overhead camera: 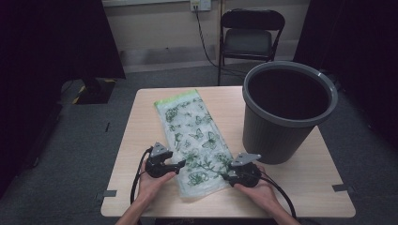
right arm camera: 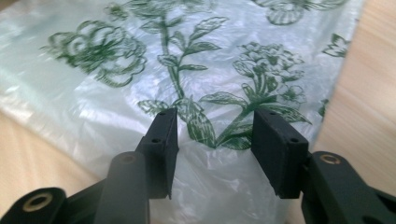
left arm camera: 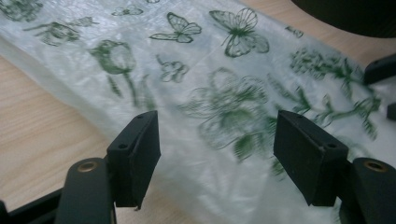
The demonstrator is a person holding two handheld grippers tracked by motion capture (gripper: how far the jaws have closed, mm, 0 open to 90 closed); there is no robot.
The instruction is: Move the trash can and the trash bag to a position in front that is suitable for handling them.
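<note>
A flat plastic bag (overhead camera: 195, 140) printed with green flowers and butterflies lies lengthwise on the counter (overhead camera: 141, 140), just beside a dark grey bin (overhead camera: 286, 112). The left tool (overhead camera: 180, 165) sits at the bag's near left edge, jaws apart over the plastic. The right tool (overhead camera: 226, 176) sits at the near right edge, jaws also parted, pinching nothing.

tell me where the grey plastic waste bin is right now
In the high view the grey plastic waste bin stands upright at the far right of the wooden table, just right of the flat green-printed plastic bag.
</note>
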